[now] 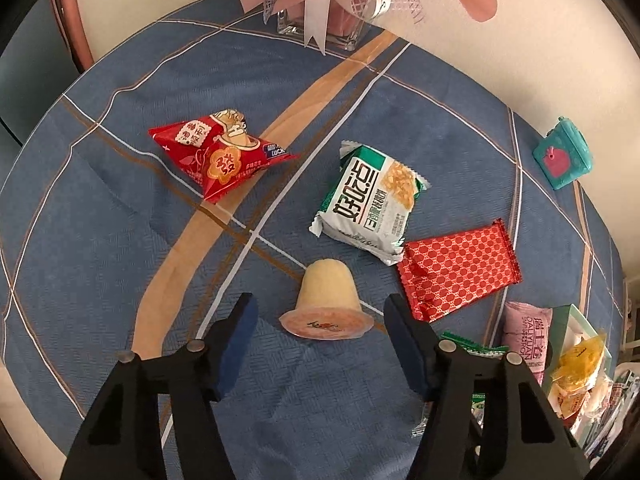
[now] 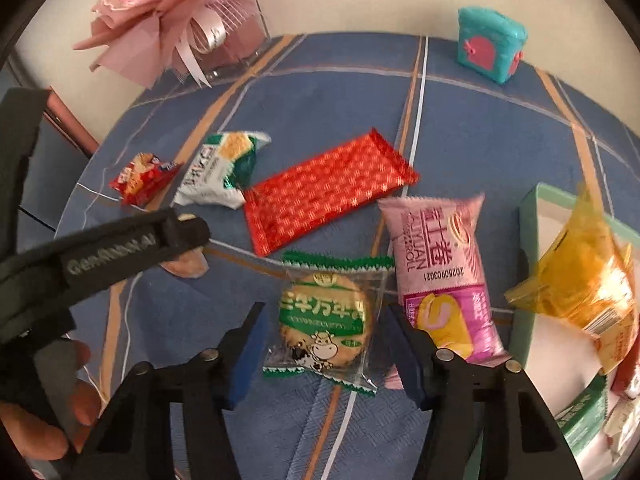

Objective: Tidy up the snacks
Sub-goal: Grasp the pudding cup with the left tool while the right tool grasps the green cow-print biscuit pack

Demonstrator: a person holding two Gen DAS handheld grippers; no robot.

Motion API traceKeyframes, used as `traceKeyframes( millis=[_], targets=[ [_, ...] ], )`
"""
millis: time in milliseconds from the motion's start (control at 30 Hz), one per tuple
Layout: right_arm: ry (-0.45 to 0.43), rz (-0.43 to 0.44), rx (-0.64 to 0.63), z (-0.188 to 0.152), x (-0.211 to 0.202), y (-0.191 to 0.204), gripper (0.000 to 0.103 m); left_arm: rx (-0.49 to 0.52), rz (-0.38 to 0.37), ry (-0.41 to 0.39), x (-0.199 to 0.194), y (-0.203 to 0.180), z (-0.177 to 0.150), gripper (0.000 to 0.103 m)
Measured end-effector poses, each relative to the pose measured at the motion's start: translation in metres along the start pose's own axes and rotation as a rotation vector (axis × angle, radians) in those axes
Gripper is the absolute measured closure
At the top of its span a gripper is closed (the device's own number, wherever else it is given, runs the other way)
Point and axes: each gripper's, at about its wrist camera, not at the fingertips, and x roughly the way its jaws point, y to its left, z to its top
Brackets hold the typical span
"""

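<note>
While the left gripper (image 1: 320,316) points steeply down over the blue plaid tablecloth (image 1: 120,240), a jelly cup (image 1: 326,300) lies on its side between its blue pads (image 1: 240,332), which stand clear of it on both sides, so nothing is grasped; beyond the cup lie a white-and-green snack pack (image 1: 366,204) and, touching it, a red patterned foil pack (image 1: 460,268), with a red pouch (image 1: 218,154) well apart to the left; the right gripper (image 2: 322,334) likewise straddles a clear-wrapped round biscuit (image 2: 326,316), its right pad at the wrapper's edge and its left pad apart, the jaws released; a pink roll pack (image 2: 440,276) lies just beside the biscuit; a green-rimmed box (image 2: 528,256) at the right holds a yellow packet (image 2: 580,272); a teal toy case (image 2: 490,44) and a pink bouquet (image 2: 160,12) stand at the far edge.
</note>
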Motion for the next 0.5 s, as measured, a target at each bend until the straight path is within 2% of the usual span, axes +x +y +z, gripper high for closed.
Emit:
traceKeyframes(
  millis=[200,333,500],
  targets=[
    [0.025,0.0,-0.003,-0.005,0.01,0.001,0.041,0.003,0.003,0.005,0.005,0.003,0.0,0.045],
    [0.016,-0.034,-0.039,-0.005,0.013,0.008,0.041,0.014,0.008,0.005,0.006,0.003,0.0,0.052],
    [0.013,-0.091,-0.097,-0.008,0.019,0.023,0.041,0.026,0.008,0.001,0.008,0.001,0.001,0.054]
  ],
)
